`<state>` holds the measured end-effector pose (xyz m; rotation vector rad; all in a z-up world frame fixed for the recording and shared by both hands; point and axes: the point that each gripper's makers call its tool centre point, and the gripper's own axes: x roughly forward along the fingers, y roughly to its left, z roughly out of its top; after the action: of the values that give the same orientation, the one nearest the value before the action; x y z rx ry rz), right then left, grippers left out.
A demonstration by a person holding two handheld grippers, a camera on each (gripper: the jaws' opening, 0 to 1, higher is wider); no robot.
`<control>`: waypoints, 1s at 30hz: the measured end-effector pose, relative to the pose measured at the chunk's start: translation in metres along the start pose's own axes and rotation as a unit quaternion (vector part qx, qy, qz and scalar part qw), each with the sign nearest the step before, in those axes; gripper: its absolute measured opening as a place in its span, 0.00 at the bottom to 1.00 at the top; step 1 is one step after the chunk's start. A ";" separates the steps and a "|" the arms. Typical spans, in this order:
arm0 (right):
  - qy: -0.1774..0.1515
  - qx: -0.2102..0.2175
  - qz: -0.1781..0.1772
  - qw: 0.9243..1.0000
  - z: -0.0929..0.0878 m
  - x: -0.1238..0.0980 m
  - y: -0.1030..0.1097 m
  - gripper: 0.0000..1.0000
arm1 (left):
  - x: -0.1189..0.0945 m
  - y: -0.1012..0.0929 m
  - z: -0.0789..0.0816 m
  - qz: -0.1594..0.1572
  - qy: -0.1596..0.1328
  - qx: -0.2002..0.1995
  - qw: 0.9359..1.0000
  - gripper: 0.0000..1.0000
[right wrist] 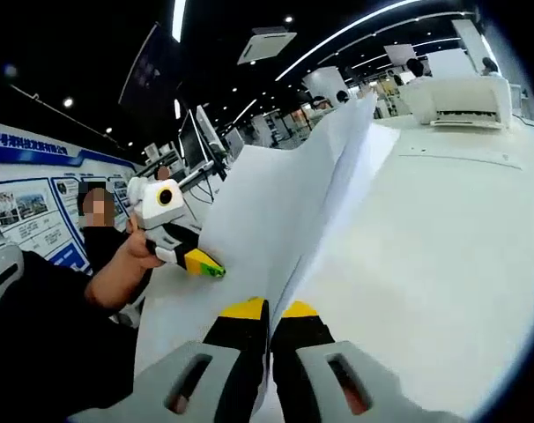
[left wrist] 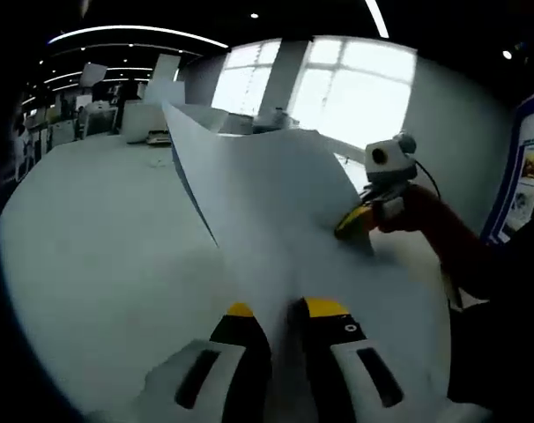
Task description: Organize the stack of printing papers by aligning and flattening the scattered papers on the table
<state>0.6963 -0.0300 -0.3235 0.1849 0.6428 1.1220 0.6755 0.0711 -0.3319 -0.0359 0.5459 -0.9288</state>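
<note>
Table: a broad white top [left wrist: 91, 256] spreads from 9 o'clock to the middle of the left gripper view; in the right gripper view it [right wrist: 443, 264] fills the 3 o'clock side.
Room: a large hall with a dark ceiling, long strip lights [right wrist: 177, 18] and small spot lamps; a big bright window [left wrist: 337, 88] stands at 12 o'clock in the left gripper view.
Far end of table: a white printer [right wrist: 461, 99] sits at 1 o'clock in the right gripper view; more pale machines [left wrist: 144, 119] crowd 10 o'clock in the left gripper view.
Wall boards: blue-framed posters [right wrist: 29, 207] at 9 o'clock in the right gripper view, and another [left wrist: 530, 176] at 3 o'clock in the left gripper view.
Writing: there is print on the boards, too small and blurred to read; I can make out no brand.
Papers: white sheets [left wrist: 267, 203] are lifted off the table, curling upward toward 11 o'clock; in the right gripper view they [right wrist: 276, 203] rise toward 1 o'clock.
Left gripper: its yellow-tipped black jaws [left wrist: 280, 310] are pinched onto the papers' near edge; across the sheet it [right wrist: 205, 263] appears at 9 o'clock, held by a hand [right wrist: 126, 260].
Right gripper: jaws [right wrist: 268, 309] closed tight on the papers' edge at 6 o'clock; from the other side it [left wrist: 353, 220] bites the sheet at 3 o'clock.
Person: a dark sleeve [right wrist: 47, 326] sits at 8 o'clock.
</note>
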 end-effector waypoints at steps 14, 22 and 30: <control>0.017 0.004 -0.020 1.000 -0.015 0.005 0.004 0.00 | 0.003 0.018 -0.004 0.026 0.003 0.003 1.000 0.26; 0.029 -0.008 -0.032 0.999 -0.019 0.004 -0.005 0.00 | -0.012 0.034 -0.004 0.069 0.008 0.026 0.997 0.27; 0.039 -0.011 -0.033 0.999 -0.022 0.005 -0.005 0.00 | -0.019 0.033 -0.005 0.072 0.006 0.027 0.997 0.28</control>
<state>0.6886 -0.0317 -0.3454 0.1013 0.7009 1.0769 0.6893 0.1070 -0.3365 0.0573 0.5281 -0.8035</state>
